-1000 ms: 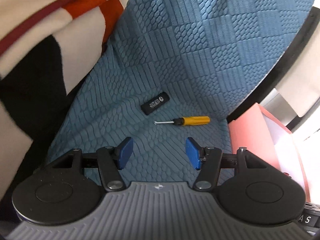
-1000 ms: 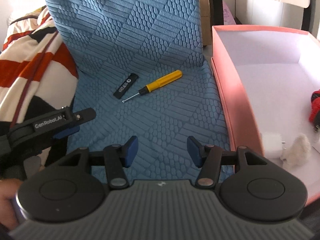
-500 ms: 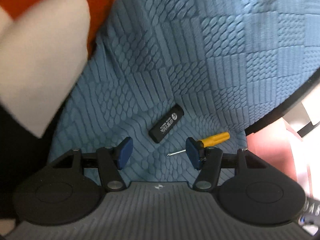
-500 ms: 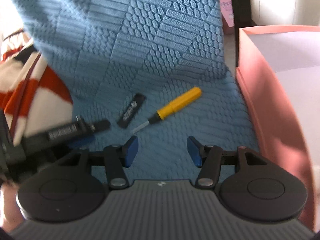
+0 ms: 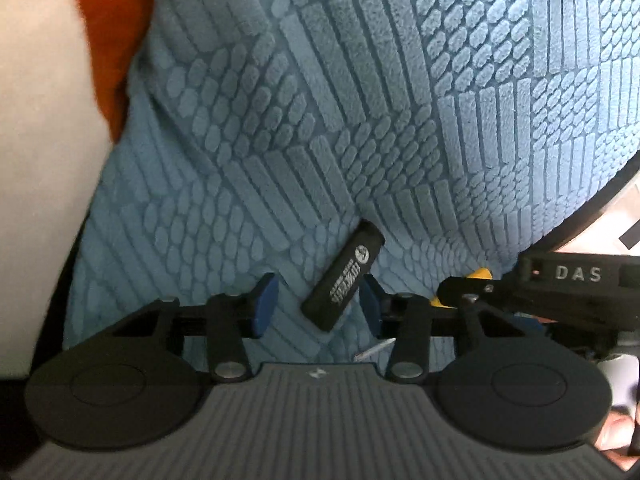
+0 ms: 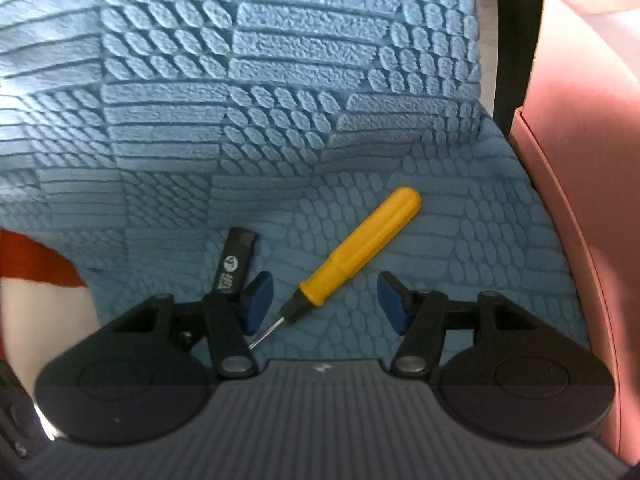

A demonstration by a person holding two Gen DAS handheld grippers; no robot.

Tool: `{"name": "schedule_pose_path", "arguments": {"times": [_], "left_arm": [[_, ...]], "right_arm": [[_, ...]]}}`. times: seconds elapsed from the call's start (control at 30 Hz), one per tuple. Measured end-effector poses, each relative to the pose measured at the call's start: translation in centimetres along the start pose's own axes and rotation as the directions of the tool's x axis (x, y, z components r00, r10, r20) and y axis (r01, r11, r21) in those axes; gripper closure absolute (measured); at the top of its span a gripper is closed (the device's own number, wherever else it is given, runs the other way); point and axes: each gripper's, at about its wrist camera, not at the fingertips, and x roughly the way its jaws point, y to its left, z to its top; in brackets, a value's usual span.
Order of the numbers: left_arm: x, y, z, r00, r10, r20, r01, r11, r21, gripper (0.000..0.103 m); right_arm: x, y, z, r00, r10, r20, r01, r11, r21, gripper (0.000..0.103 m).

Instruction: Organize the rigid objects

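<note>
Left gripper (image 5: 316,306) spread wide around black stick (image 5: 343,276) on blue cushion (image 5: 360,100), seemingly not touching. Right gripper (image 6: 325,300) likewise agape, straddling yellow screwdriver (image 6: 356,254); pink box (image 6: 580,160) at right.

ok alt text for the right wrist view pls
A yellow-handled screwdriver lies diagonally on a textured blue cushion, between the open jaws of the right gripper. A small black stick lies left; a pink box stands right.
</note>
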Motion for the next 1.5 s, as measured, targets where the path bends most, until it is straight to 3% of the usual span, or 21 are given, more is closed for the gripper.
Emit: {"name": "schedule_pose_path", "arguments": {"times": [0.17,0.33,0.47,0.57,0.67,0.8,0.97,1.4,1.43,1.47,1.5], "left_arm": [[0.2,0.1,-0.1,1.000,-0.017,0.010,0.016,1.000,0.026,0.062],[0.5,-0.6,-0.5,1.000,-0.017,-0.010,0.018,0.997,0.076,0.076],[0.8,-0.7,-1.0,0.999,-0.041,0.000,0.041,0.996,0.084,0.081],[0.8,-1.2,-1.7,0.999,-0.052,-0.009,0.053,0.993,0.102,0.083],[0.5,-1.6,-2.0,0.999,-0.047,-0.011,0.048,0.993,0.109,0.084],[-0.3,-1.5,-2.4,0.999,-0.043,-0.011,0.043,0.997,0.066,0.087],[-1.6,-1.2,-3.8,1.000,-0.022,0.014,0.022,1.000,-0.014,0.089],[-6.3,-1.9,-8.2,0.997,0.004,0.073,0.005,0.993,-0.117,0.089],[-6.8,-2.0,-8.5,0.997,0.012,0.081,-0.003,0.994,-0.112,0.091],[-7.1,-2.0,-8.9,0.997,0.014,0.080,-0.005,0.993,-0.115,0.103],[-7.2,-1.8,-9.3,0.998,-0.003,0.059,0.011,0.991,-0.135,0.103]], "right_arm": [[1.5,0.6,0.2,0.999,-0.049,0.001,0.049,0.999,0.009,0.042],[2.2,2.3,-0.2,0.993,-0.114,0.027,0.116,0.990,-0.081,0.041],[2.7,3.5,-0.4,0.991,-0.129,0.045,0.133,0.986,-0.102,0.043],[3.0,4.7,-0.5,0.983,-0.165,0.077,0.174,0.976,-0.131,0.063],[3.1,5.2,-0.7,0.985,-0.154,0.081,0.164,0.977,-0.136,0.069],[2.4,4.6,-0.8,0.989,-0.136,0.054,0.141,0.985,-0.103,0.076],[1.1,4.5,-1.9,0.987,-0.142,0.075,0.152,0.977,-0.146,0.080],[-6.2,3.6,-3.7,0.987,-0.115,0.114,0.150,0.918,-0.368,0.082],[-6.7,3.6,-4.0,0.987,-0.113,0.117,0.150,0.912,-0.383,0.082],[-7.3,3.4,-4.5,0.987,-0.111,0.115,0.147,0.908,-0.393,0.082],[-7.8,3.1,-4.9,0.988,-0.106,0.109,0.141,0.905,-0.400,0.082]]}}
